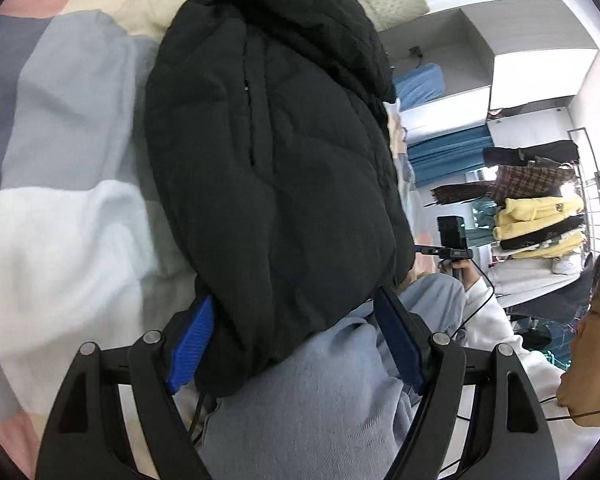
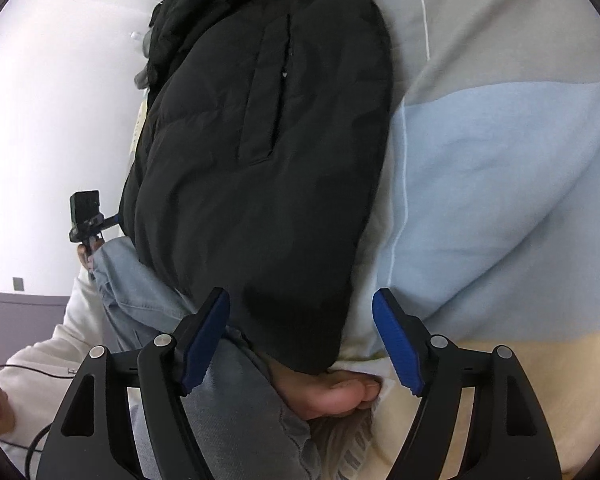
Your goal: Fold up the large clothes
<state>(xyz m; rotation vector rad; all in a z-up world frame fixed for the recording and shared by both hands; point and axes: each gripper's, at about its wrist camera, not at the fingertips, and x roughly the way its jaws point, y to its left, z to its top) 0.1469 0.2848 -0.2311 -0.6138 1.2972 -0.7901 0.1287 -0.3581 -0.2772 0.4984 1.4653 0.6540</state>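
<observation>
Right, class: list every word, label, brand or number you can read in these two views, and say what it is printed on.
No text can be read in either view.
Black puffer jacket: no label or print shows.
Yellow garment on the far rack: a small dark mark, too blurred to read.
Small camera: no marking legible.

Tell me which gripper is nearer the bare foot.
Right. The right gripper hangs just above the bare foot; the left gripper straddles the black jacket's hem, no foot visible there.
</observation>
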